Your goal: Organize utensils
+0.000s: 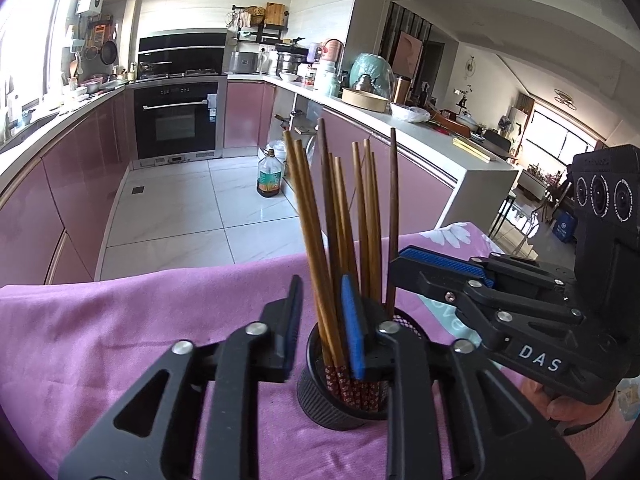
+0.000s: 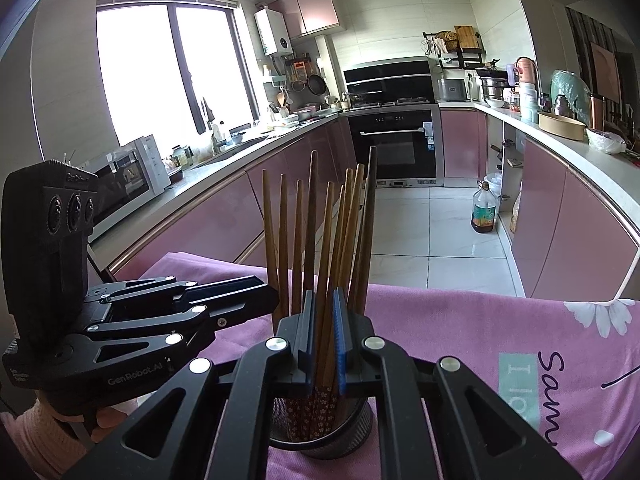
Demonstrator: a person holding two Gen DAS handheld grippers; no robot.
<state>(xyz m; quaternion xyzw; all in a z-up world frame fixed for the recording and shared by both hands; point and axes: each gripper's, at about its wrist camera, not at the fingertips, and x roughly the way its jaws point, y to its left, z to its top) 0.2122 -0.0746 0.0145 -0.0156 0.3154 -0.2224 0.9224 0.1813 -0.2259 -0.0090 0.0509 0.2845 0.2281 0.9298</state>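
A black mesh holder [image 1: 340,400] stands on the purple cloth [image 1: 120,340] with several brown wooden chopsticks [image 1: 340,216] upright in it. My left gripper [image 1: 324,328] is open, its fingers straddling the holder's left rim, one blue pad [image 1: 354,328] inside among the chopsticks. My right gripper [image 2: 324,336] is closed around a couple of chopsticks [image 2: 326,240] just above the holder [image 2: 320,428]. The right gripper also shows in the left wrist view [image 1: 440,268], the left one in the right wrist view [image 2: 224,300].
The cloth-covered table ends at a tiled kitchen floor [image 1: 180,208]. An oil bottle [image 1: 269,176] stands on the floor by the pink cabinets [image 1: 80,184]. The cloth's right part carries flower prints and lettering [image 2: 552,384].
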